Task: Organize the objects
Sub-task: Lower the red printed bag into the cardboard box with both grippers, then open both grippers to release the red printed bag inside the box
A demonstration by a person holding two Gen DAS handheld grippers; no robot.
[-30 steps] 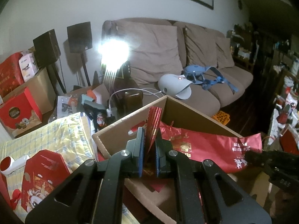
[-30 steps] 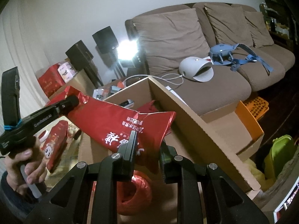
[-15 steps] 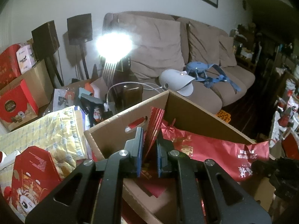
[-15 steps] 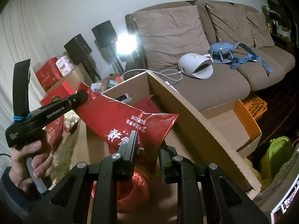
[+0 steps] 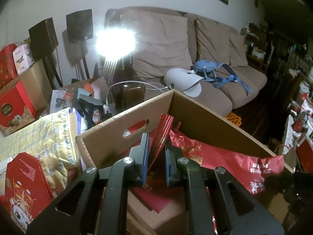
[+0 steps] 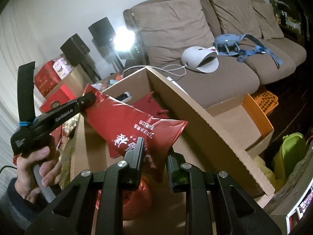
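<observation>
Red bag [image 6: 137, 129] above cardboard box [image 6: 205, 121] rim

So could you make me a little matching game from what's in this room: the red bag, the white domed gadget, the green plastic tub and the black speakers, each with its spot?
Things:
1. red bag
2. white domed gadget
3. green plastic tub
4. black speakers

Places:
A. lying on the sofa seat
B. held at its ends by the left gripper and the right gripper, over the cardboard box
C. standing by the wall
D. low down, to the right of the box

Pairs: 1-B, 2-A, 3-D, 4-C
</observation>
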